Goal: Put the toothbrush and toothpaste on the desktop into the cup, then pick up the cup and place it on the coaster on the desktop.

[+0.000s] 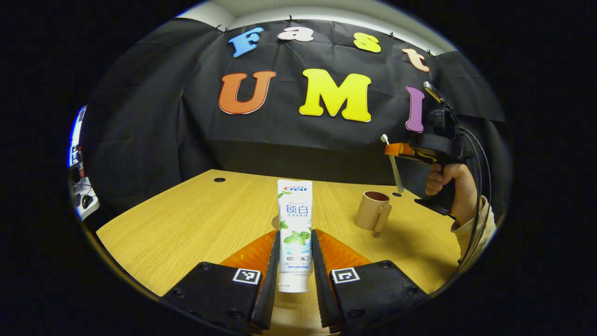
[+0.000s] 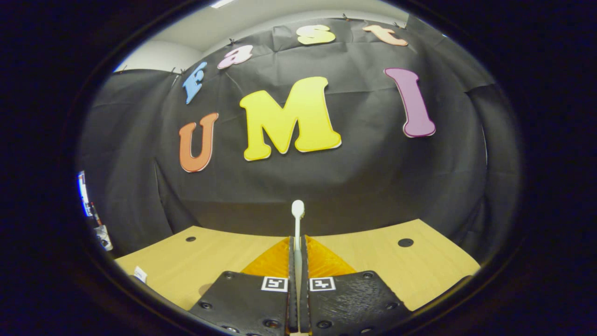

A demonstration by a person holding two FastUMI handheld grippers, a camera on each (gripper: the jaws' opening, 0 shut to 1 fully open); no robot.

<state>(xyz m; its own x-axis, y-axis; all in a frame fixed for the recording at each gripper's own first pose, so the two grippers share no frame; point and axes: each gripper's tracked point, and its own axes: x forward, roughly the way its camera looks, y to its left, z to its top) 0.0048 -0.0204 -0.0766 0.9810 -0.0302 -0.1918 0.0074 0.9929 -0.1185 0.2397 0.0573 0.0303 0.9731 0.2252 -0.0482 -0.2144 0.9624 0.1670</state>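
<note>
Two hand-held grippers [image 1: 295, 261] [image 2: 297, 275], each clamping toothpaste [image 1: 295, 228], toothbrush [image 2: 297, 219].

Two cameras, one riding on each of my claws, both facing the booth's back wall.

My left gripper view sits low over the desktop [image 1: 186, 224], looking forward along my left gripper [image 1: 295, 261] and the toothpaste [image 1: 294, 228] held close to the lens; farther off to its right it takes in my right gripper [image 1: 396, 150] with the toothbrush [image 1: 394, 168]. My right gripper view rides higher, looking along my right gripper [image 2: 297, 261] and the toothbrush [image 2: 297, 224] at the wall. Both share the wooden desktop [image 2: 373, 256] and the black cloth.
</note>
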